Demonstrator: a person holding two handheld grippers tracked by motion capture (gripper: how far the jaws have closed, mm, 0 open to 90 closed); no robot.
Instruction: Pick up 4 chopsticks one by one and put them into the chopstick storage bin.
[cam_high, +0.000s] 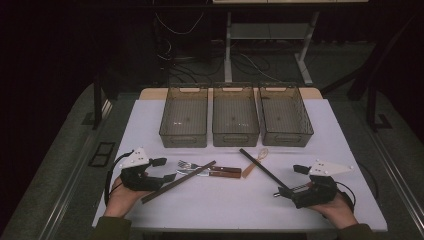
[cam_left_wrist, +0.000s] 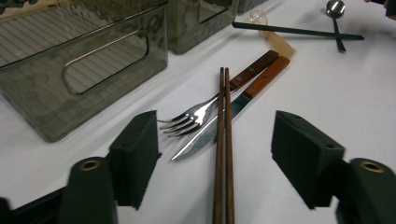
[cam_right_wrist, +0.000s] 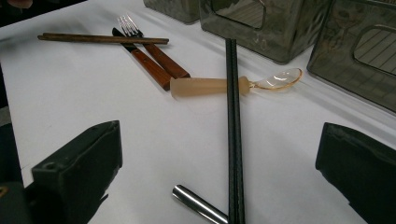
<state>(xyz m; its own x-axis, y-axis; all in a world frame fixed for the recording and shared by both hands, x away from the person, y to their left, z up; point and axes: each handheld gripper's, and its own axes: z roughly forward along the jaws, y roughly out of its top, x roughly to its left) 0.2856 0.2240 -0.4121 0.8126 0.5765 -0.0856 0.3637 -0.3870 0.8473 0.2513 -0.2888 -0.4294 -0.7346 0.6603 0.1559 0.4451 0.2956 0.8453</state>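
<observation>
With both my left gripper (cam_high: 159, 170) and right gripper (cam_high: 288, 180) open and empty, no cutlery is sorted: brown chopsticks (cam_left_wrist: 223, 140) and black chopsticks (cam_right_wrist: 234, 135) lie mid-frame, three bins (cam_high: 235, 117) above unfilled.

Three bins (cam_high: 235, 125) blocked the far table (cam_high: 345, 150). Cutlery cluttered the middle: brown chopsticks (cam_high: 177, 182) over fork (cam_high: 192, 165) and knife (cam_high: 200, 173), black chopsticks (cam_high: 262, 169) over a spoon (cam_high: 256, 161). Both side margins lay open.
</observation>
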